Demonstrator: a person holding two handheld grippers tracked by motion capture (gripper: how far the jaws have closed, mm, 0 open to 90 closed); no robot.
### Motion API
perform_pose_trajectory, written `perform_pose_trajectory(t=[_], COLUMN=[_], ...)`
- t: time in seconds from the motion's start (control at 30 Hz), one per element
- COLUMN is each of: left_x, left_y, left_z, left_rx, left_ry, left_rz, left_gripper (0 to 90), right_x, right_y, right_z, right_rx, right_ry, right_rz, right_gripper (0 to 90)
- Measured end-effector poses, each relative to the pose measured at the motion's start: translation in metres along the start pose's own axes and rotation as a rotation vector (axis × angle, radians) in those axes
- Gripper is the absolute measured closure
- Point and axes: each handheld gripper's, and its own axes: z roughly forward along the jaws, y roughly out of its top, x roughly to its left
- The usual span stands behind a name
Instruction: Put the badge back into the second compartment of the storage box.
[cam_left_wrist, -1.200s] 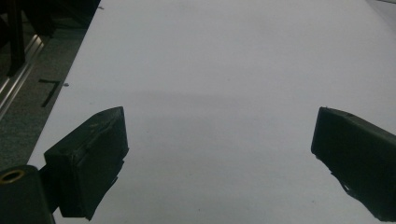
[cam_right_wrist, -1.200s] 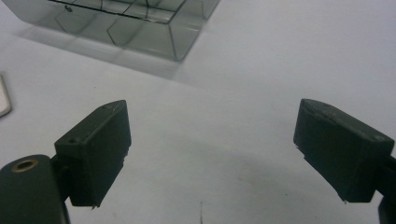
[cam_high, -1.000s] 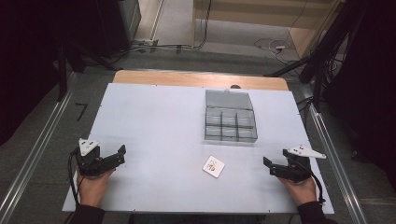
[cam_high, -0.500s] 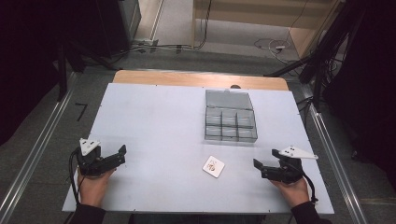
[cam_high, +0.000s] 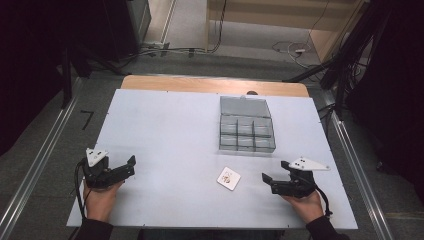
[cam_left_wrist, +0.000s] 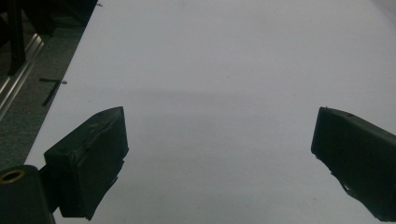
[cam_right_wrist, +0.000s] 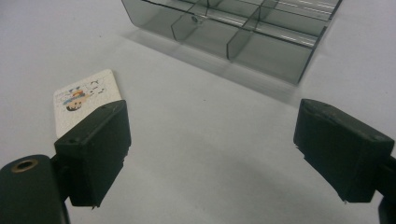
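High view, left to right: left gripper (cam_high: 131, 165) sits wide-jawed and empty at lower left, the small white card (cam_high: 228, 178) lies flat at lower centre below the grey compartment box (cam_high: 247, 132), right gripper (cam_high: 274, 175) gapes empty just beside it.

Your high view looks forward and down from above your side onto the whole white rectangular table (cam_high: 165, 130). Your left gripper view skims close over bare tabletop. Your right gripper view sits low and close, sharing the small printed white card (cam_right_wrist: 81, 100) and smoky clear plastic compartment box (cam_right_wrist: 243, 28) with the high view.
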Motion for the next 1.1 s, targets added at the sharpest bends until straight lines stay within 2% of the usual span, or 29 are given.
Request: perform_pose_trajectory(t=[0.8,0.87,1.1], left_x=[0.0,0.0,0.0], left_y=[0.0,0.0,0.0], left_z=[0.001,0.001,0.0], left_rx=[0.002,0.002,0.002], left_ry=[0.001,0.001,0.002], left_rz=[0.003,0.003,0.003], left_gripper=[4.3,4.4,4.4], right_x=[0.019,0.022,0.028], right_y=[0.006,0.006,0.006], right_z=[0.018,0.02,0.025], right_rx=[0.019,0.027,0.037], right_ry=[0.049,0.048,0.061], right_rz=[-0.023,-0.039,-0.05], right_gripper=[10.1,10.1,10.1])
